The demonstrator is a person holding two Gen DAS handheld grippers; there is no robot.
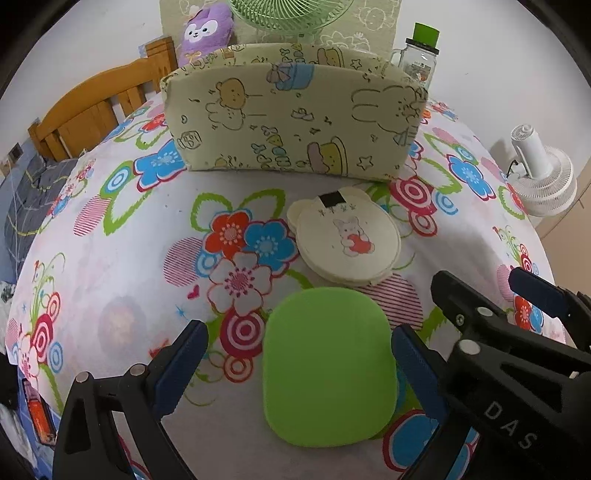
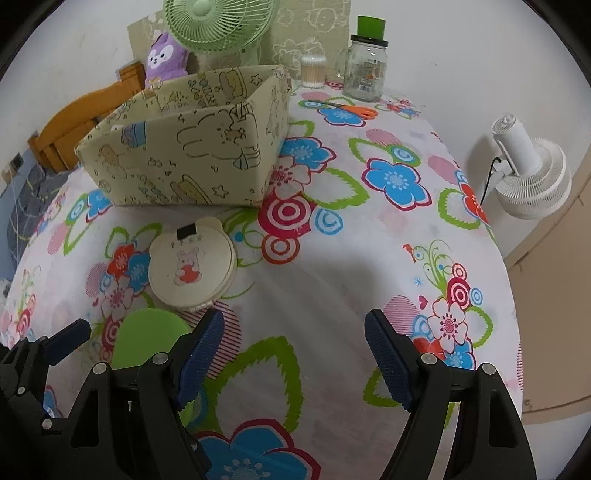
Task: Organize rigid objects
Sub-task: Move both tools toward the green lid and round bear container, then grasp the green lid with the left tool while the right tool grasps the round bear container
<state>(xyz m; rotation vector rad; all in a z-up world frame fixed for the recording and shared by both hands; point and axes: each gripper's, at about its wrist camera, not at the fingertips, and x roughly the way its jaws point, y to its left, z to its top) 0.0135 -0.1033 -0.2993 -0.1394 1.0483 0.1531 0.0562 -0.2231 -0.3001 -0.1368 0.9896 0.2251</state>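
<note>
A flat green rounded-square object lies on the flowered tablecloth, between the open fingers of my left gripper, untouched. Just beyond it lies a cream bear-eared round case with a bunny picture. A cream cartoon-print storage box stands open-topped further back. In the right wrist view, my right gripper is open and empty over bare cloth, to the right of the green object and the cream case. The box is at the far left. The left gripper's fingers show at the lower left.
A glass jar with a green lid, a cotton-swab tub and orange scissors sit at the table's back. A green fan and purple plush stand behind the box. A white fan is off the right edge.
</note>
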